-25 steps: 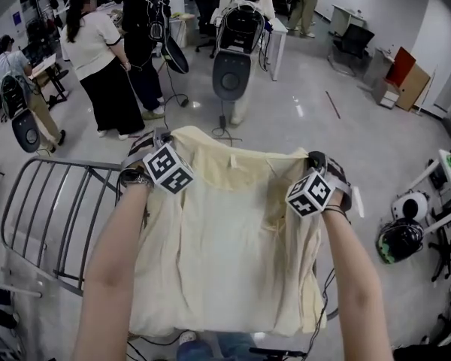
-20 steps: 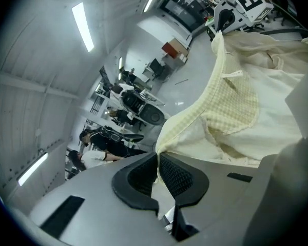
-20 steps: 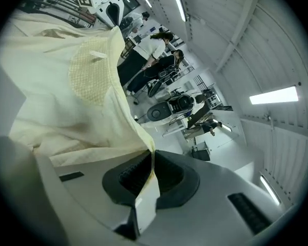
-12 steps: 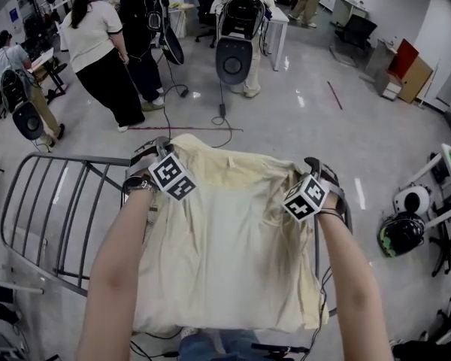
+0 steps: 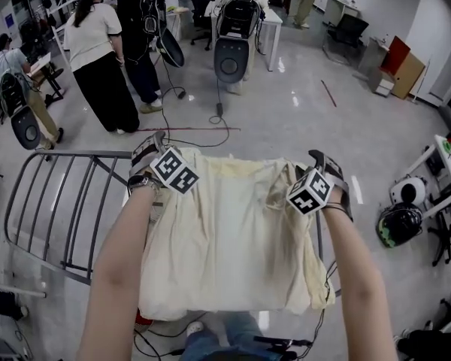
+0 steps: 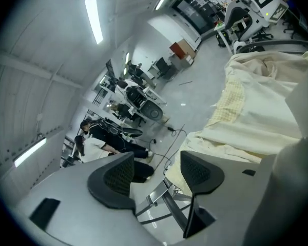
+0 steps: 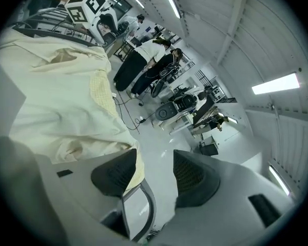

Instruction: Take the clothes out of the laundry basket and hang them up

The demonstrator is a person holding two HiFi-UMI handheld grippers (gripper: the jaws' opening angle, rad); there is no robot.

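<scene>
A pale yellow shirt [image 5: 225, 239] lies spread over the grey metal drying rack [image 5: 52, 201], its far edge along the top rail. My left gripper [image 5: 152, 150] is at the shirt's far left corner and my right gripper [image 5: 321, 164] at its far right corner. In the left gripper view the left gripper [image 6: 159, 176] has just been opening; the pads [image 6: 118, 176] stand apart with only a rack bar [image 6: 167, 204] and floor between them, the shirt [image 6: 262, 117] beside them. My right gripper [image 7: 155, 176] has likewise been opening; the shirt [image 7: 56, 96] hangs just left of its gap.
Several people [image 5: 98, 59] stand at the back left near desks. A chair with a dark round unit [image 5: 229, 51] stands straight ahead, with cables [image 5: 203, 126] trailing over the floor. A helmet [image 5: 398, 224] and white frames are at the right.
Both hands have come down and slightly closer with the shirt, which now rests on the rack's top rail. The shirt hangs lower and flatter than before.
</scene>
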